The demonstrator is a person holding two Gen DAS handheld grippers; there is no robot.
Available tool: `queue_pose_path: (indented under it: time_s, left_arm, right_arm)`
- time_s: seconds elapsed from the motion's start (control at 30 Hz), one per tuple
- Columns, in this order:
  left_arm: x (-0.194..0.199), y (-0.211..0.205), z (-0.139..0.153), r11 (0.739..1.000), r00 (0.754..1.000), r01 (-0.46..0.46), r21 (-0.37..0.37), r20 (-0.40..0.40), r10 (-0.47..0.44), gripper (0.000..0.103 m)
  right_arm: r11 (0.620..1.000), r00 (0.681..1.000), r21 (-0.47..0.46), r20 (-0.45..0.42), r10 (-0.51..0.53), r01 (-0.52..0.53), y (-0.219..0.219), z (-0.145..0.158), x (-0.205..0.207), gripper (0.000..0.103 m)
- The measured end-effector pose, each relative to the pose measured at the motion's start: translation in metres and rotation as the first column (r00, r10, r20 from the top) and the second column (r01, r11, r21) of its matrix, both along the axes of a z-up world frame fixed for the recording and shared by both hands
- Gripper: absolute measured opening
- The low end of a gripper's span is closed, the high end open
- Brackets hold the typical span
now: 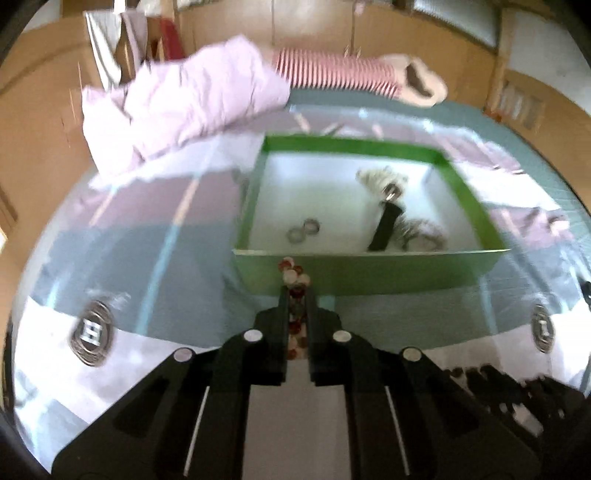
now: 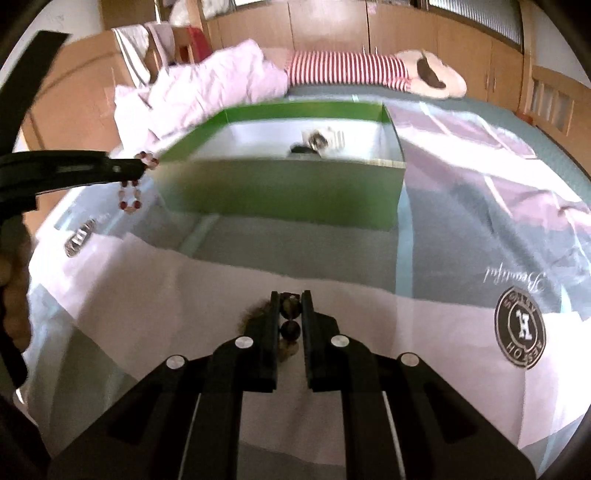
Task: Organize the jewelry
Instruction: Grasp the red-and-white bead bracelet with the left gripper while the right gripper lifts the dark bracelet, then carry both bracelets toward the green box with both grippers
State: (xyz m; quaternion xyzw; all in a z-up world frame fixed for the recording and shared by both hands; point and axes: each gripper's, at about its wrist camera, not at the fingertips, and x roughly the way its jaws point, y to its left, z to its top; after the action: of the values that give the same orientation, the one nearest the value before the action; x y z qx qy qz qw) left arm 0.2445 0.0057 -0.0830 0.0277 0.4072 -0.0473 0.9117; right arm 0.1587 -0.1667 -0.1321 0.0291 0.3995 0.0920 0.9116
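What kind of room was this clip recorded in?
Most likely a bedroom. The work surface is a bed covered by a printed bedspread, a rumpled pink quilt lies at its far end, and wooden wardrobe doors line the wall behind. A green box of jewelry sits on the bedspread.

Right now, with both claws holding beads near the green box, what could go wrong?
1. The red-and-white bead strand dangles below the left claw, beside the green box; it may catch the box wall.
2. The right claw pinches only a few dark beads; they may slip out.
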Motion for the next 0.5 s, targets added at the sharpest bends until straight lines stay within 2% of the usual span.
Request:
queue_pose_path:
  time_s: [0.23, 0.37, 0.5]
  left_arm:
    - [-0.060, 0.015, 0.067, 0.990, 0.988, 0.118, -0.079, 0.109, -0.109, 0.008]
    - [-0.090, 0.022, 0.095, 0.981, 0.982, 0.132, -0.141, 0.153, -0.110, 0.008]
    - [-0.125, 0.022, 0.111, 0.976, 0.973, 0.149, -0.157, 0.198, -0.117, 0.008]
  right_arm:
    - [0.997, 0.997, 0.071, 0.077, 0.015, -0.020, -0.008, 0.048, -0.015, 0.011]
    - [0.992, 0.989, 0.121, 0.144, 0.021, -0.039, -0.016, 0.092, -0.029, 0.011]
    - [0.989, 0.976, 0.136, 0.215, 0.035, -0.065, -0.020, 0.127, -0.048, 0.011]
